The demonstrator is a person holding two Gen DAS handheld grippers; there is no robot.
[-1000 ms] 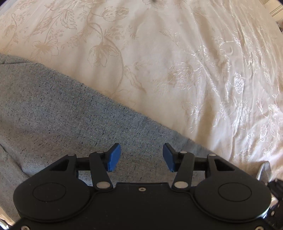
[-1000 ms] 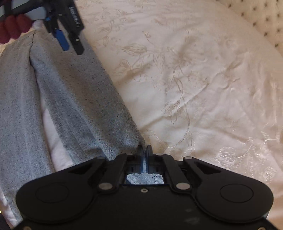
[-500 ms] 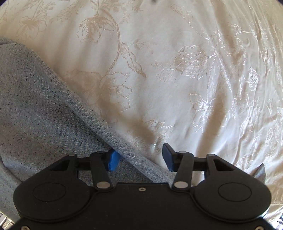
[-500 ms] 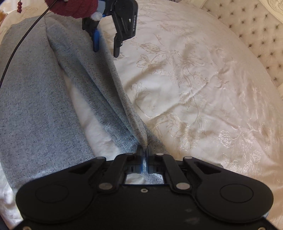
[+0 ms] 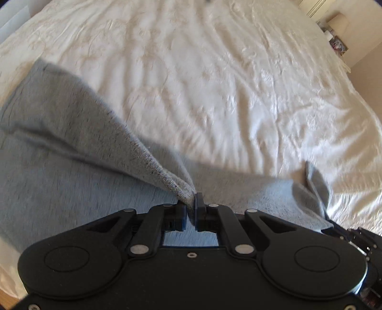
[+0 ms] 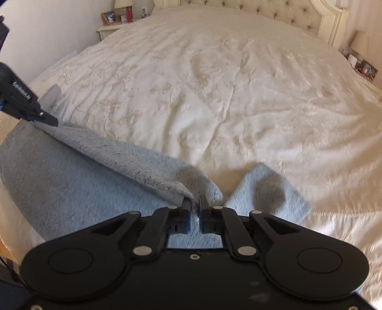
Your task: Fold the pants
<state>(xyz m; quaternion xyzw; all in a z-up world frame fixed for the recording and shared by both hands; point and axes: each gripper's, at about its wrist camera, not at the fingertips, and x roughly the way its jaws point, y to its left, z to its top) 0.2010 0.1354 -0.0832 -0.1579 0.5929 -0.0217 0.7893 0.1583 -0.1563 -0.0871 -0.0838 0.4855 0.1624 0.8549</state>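
Grey speckled pants (image 5: 71,133) lie on a cream bedspread (image 5: 238,83). My left gripper (image 5: 191,202) is shut on a bunched edge of the pants and holds it up off the rest of the cloth. In the right wrist view the same pants (image 6: 83,171) stretch as a taut fold from my left gripper (image 6: 45,119) at the far left down to my right gripper (image 6: 195,202). The right jaws are opening: a narrow gap shows between the pads, and the cloth edge lies against the left pad only. A leg end (image 6: 267,190) lies flat to the right.
The floral bedspread (image 6: 214,95) spreads wide beyond the pants. A tufted headboard (image 6: 274,14) stands at the far end. Nightstands with small items flank it at the left (image 6: 112,26) and right (image 6: 363,64). Wooden floor shows at the lower left corner (image 5: 7,298).
My left gripper went from open over the pants to shut on their edge and lifted it. The right jaws, pinched on the cloth before, have parted. Both views pulled back from the bed.
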